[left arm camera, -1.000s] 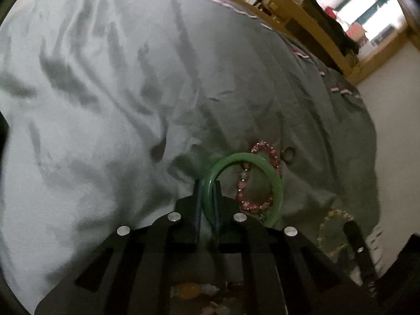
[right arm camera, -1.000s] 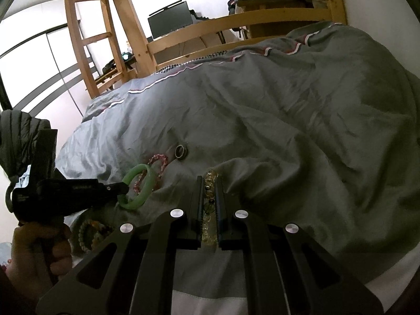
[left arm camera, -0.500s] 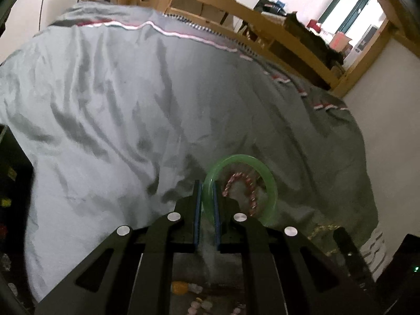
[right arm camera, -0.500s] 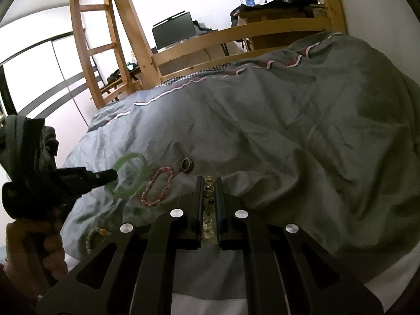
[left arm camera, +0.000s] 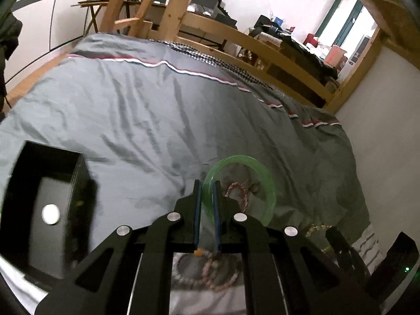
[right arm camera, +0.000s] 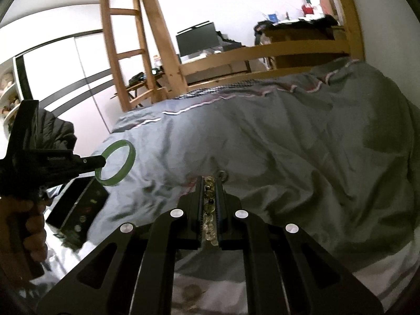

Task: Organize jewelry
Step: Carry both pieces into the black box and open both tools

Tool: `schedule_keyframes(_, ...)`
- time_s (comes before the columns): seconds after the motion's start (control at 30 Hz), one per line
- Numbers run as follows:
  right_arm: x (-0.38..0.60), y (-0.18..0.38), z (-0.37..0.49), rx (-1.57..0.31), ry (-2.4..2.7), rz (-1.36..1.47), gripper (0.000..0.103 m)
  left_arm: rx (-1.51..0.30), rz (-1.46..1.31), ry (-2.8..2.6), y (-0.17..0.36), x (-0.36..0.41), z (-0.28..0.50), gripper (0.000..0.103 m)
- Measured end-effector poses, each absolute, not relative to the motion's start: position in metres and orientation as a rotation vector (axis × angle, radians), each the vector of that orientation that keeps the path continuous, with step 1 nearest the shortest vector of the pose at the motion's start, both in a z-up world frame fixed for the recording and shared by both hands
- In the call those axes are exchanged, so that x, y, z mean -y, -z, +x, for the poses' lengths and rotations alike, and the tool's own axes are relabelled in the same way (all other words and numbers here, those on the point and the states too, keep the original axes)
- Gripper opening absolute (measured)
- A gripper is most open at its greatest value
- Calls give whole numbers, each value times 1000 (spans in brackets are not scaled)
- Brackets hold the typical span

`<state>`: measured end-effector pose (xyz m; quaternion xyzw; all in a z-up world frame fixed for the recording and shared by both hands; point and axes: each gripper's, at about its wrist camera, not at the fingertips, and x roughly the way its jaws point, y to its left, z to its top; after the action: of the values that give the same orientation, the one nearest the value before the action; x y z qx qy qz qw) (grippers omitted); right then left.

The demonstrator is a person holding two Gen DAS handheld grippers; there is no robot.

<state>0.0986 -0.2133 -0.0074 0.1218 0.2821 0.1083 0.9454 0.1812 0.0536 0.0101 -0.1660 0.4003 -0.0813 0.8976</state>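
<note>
My left gripper (left arm camera: 206, 187) is shut on a green bangle (left arm camera: 265, 181) and holds it in the air above the grey duvet; the bangle also shows in the right wrist view (right arm camera: 116, 166), at the left gripper's tip (right arm camera: 101, 161). A pink bead bracelet (left arm camera: 237, 190) lies on the duvet below the bangle. My right gripper (right arm camera: 209, 182) is shut on a yellow-and-dark bead bracelet (right arm camera: 209, 210), low over the duvet. A small ring (right arm camera: 222, 175) lies just beyond its tips. A black jewelry box (left arm camera: 44, 199) stands open at the left, also in the right wrist view (right arm camera: 78, 210).
The grey duvet (left arm camera: 157, 105) covers the bed inside a wooden bunk frame (right arm camera: 262, 52) with a ladder (right arm camera: 126, 52). More bead bracelets (left arm camera: 210, 270) lie on the white sheet under my left gripper. A wall (left arm camera: 388, 131) is on the right.
My left gripper has lifted the green bangle off the duvet and swung left, bringing the black box into view. My right gripper has risen a little with its bead bracelet.
</note>
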Motion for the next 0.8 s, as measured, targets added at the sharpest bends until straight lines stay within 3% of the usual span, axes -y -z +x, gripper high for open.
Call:
schedule_keyframes(0.5,117,-38,72,-554,-386,133,9,-808,-355,90,-40,-146,140,8)
schedule_keyframes(0.8,23,-41,79,-589,-599,126,9,-816,-409,1,-26,-220,133,9)
